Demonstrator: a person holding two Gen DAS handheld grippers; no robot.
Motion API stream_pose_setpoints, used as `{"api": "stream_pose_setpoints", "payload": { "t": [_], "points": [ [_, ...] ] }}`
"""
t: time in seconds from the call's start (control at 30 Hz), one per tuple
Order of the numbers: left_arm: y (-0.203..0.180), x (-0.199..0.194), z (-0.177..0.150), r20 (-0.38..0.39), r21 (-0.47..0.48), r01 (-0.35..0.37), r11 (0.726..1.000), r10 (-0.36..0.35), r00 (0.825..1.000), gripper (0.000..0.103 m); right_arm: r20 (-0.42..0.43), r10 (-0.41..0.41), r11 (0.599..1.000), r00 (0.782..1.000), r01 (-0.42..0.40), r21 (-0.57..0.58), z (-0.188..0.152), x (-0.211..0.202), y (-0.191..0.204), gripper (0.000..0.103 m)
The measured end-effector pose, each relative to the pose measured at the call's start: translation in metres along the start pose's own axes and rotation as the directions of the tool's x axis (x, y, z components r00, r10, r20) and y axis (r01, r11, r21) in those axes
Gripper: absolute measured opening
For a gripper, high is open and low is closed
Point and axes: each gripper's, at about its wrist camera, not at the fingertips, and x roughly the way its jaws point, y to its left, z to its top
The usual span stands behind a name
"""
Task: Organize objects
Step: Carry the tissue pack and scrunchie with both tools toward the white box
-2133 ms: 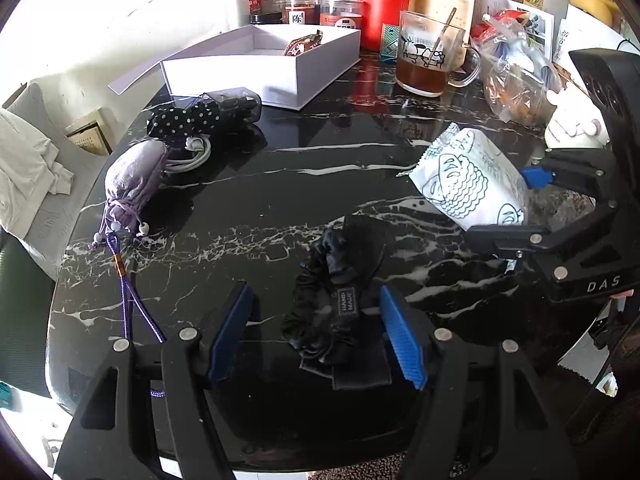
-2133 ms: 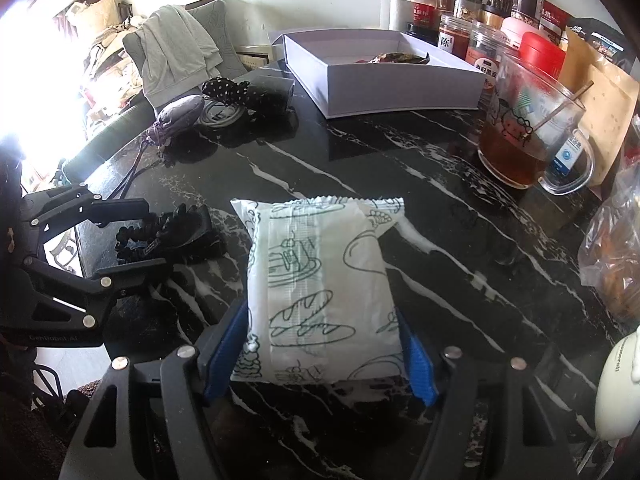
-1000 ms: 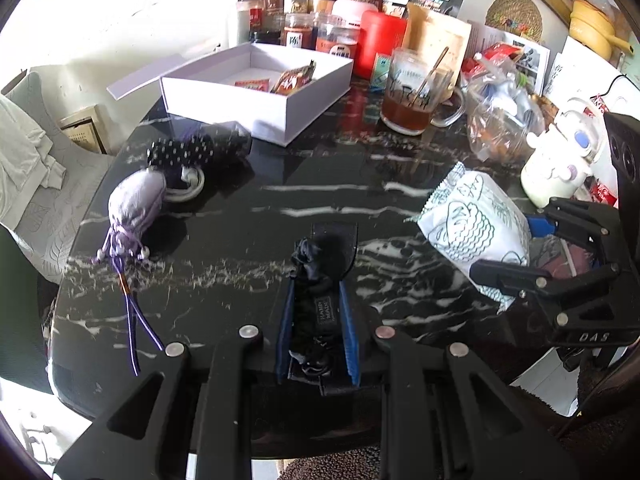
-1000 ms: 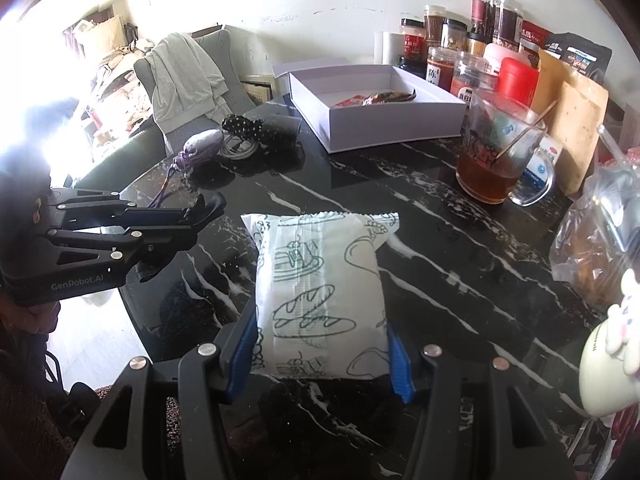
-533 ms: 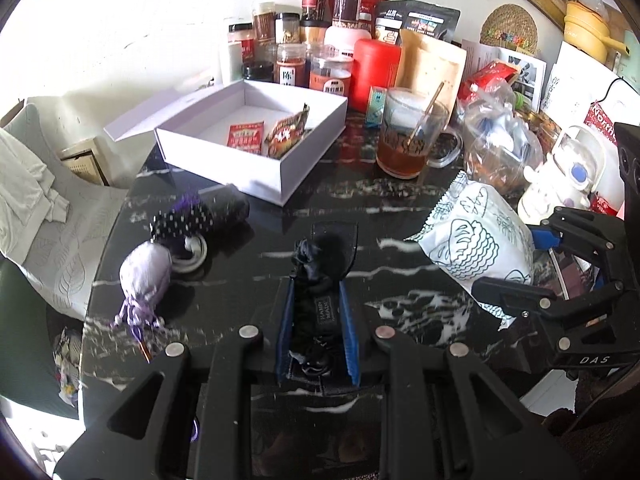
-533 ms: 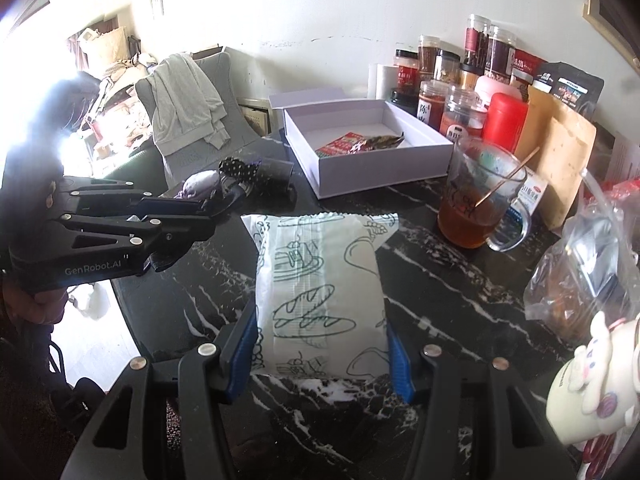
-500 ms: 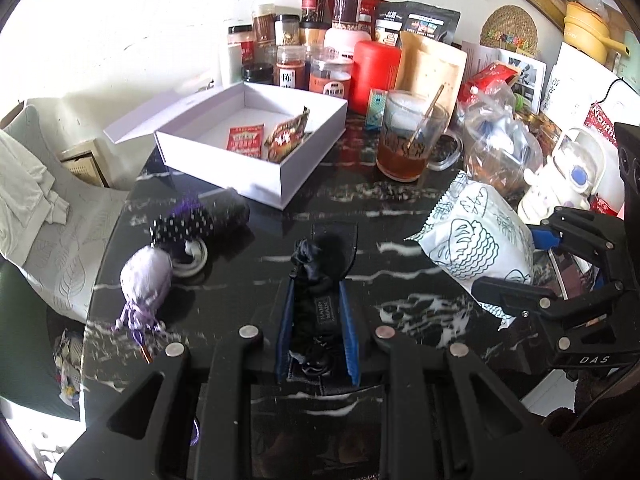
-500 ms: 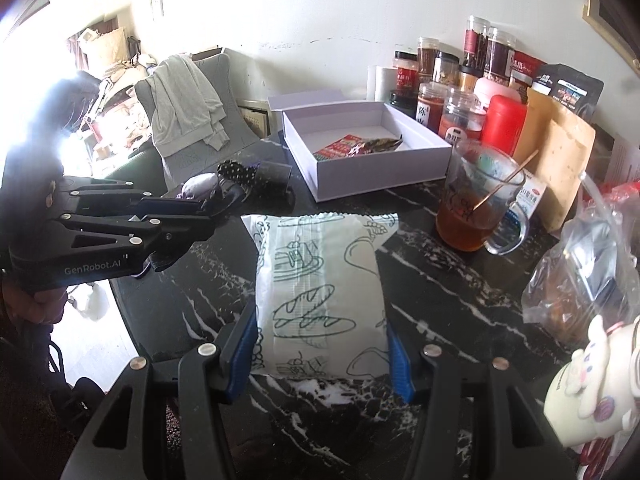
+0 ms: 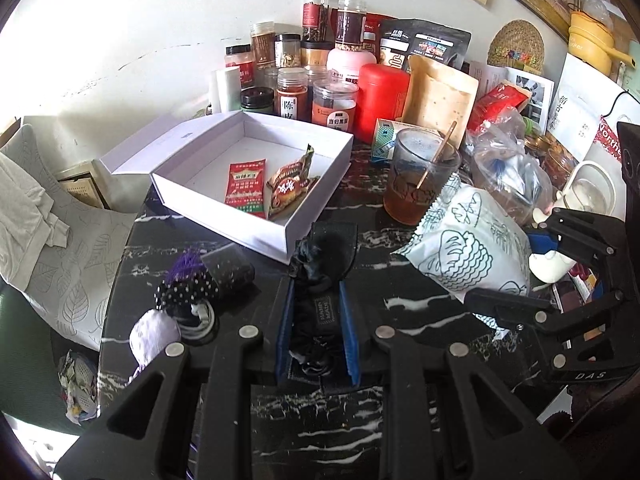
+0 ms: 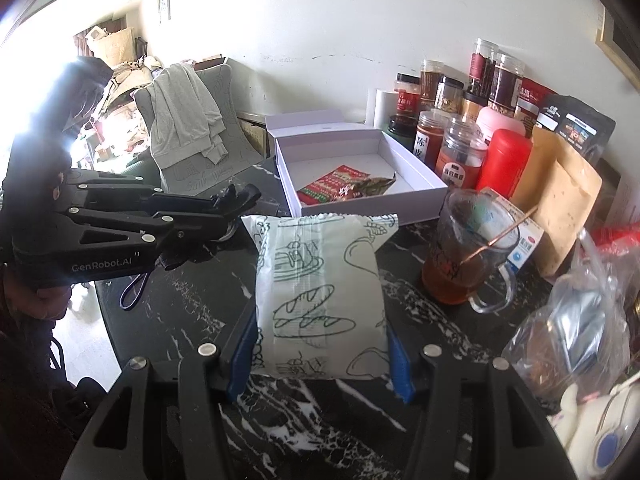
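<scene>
Progress so far, judged from the layout: white box (image 9: 320, 216) near the tabletop's far edge holds only two items, a red sachet (image 9: 246, 188) and a brown snack packet (image 9: 290, 190); most of the job looks left.

L to R in the left wrist view: lavender pouch (image 9: 154, 336), coiled white cable (image 9: 200, 316) and polka-dot scrunchie (image 9: 186, 290) lie together by the tabletop's left edge, not yet sorted. Centre: left gripper (image 9: 318, 320), jaws narrow, blue pads squeezing a black scrunchie (image 9: 320, 264) on its card, held off the tabletop just short of the box's near wall. Right: right gripper (image 10: 320, 344) at medium width, clamped on a white bread packet (image 10: 320, 296) with green drawings, also lifted clear. Glass mug (image 10: 468, 264) of tea stands near the packet's right side; jars (image 9: 296, 96) line the tabletop's back edge.

Both items look en route to the box. Left to do: drop these two in, then fetch the three things at the left edge.
</scene>
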Motion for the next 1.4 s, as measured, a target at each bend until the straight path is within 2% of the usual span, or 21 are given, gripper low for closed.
{"api": "stream_pose_setpoints", "payload": {
  "t": [0.7, 1.03, 1.4],
  "points": [
    [0.022, 0.066, 0.094, 0.008, 0.028, 0.017, 0.999, -0.017, 1.0, 0.021, 0.005, -0.011, 1.0, 1.0, 0.011, -0.002, 0.072, 0.057, -0.044, 0.056],
    [0.056, 0.094, 0.135, 0.036, 0.041, 0.003, 0.999, -0.005, 0.999, 0.021, 0.024, -0.047, 0.999, 0.999, 0.047, -0.01, 0.112, 0.084, -0.063, 0.056],
    [0.093, 0.137, 0.172, 0.029, 0.02, -0.007, 1.0, 0.006, 1.0, 0.021, 0.027, -0.085, 0.996, 0.996, 0.085, 0.029, 0.153, 0.123, -0.074, 0.056]
  ]
}}
